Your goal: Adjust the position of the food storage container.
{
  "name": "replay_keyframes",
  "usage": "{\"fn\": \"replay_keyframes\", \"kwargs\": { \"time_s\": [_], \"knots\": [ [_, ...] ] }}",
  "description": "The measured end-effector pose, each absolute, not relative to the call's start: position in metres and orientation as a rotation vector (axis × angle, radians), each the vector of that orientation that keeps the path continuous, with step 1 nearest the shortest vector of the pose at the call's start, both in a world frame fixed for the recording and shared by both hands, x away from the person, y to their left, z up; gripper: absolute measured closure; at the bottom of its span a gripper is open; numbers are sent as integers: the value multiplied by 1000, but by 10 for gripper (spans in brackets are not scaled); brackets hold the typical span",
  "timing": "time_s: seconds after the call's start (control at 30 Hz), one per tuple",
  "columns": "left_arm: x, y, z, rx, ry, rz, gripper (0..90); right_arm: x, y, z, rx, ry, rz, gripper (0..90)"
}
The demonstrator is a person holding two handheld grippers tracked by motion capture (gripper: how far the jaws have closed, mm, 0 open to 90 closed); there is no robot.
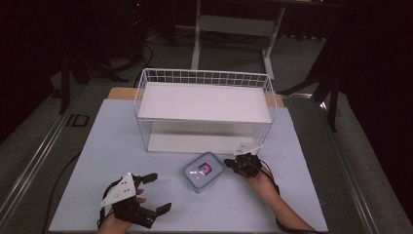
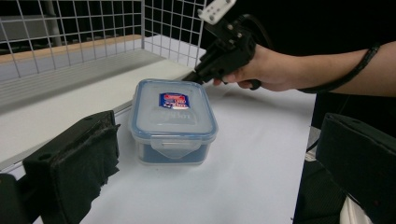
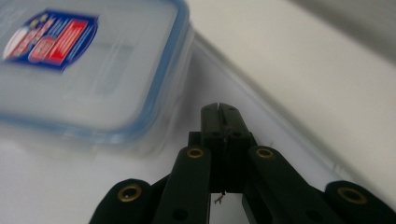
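Note:
A clear food box with a blue-rimmed lid and a red and blue label [image 1: 203,171] [image 2: 173,119] [image 3: 84,65] sits closed on the pale table sheet, in front of the wire rack. My right gripper [image 1: 228,162] [image 2: 196,77] [image 3: 222,109] is shut with nothing between its jaws. Its tip lies low beside the box's right side; I cannot tell whether it touches. My left gripper [image 1: 158,192] rests near the front edge, left of the box, open and empty. One of its black padded fingers [image 2: 74,168] stands left of the box in the left gripper view.
A white wire rack [image 1: 204,77] [image 2: 93,28] with an upper shelf and a lower board stands behind the box. Its base edge [image 3: 280,107] runs close by my right gripper's tip. The table sheet [image 1: 122,146] lies bare at left and front.

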State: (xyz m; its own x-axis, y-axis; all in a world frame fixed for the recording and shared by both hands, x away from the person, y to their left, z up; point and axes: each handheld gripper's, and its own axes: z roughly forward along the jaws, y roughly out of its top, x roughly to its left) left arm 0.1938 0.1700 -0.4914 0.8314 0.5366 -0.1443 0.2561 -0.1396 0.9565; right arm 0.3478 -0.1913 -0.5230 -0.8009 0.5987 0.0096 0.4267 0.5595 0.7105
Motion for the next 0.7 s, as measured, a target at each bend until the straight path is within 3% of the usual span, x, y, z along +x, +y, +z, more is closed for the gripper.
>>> {"fn": "replay_keyframes", "kwargs": {
  "time_s": [0.33, 0.7],
  "knots": [
    [193, 171, -491, 1729, 615, 273, 3, 346, -186, -524, 845, 2611, 1119, 900],
    [194, 169, -491, 1734, 616, 268, 3, 310, -182, -529, 785, 2698, 1172, 900]
  ]
}}
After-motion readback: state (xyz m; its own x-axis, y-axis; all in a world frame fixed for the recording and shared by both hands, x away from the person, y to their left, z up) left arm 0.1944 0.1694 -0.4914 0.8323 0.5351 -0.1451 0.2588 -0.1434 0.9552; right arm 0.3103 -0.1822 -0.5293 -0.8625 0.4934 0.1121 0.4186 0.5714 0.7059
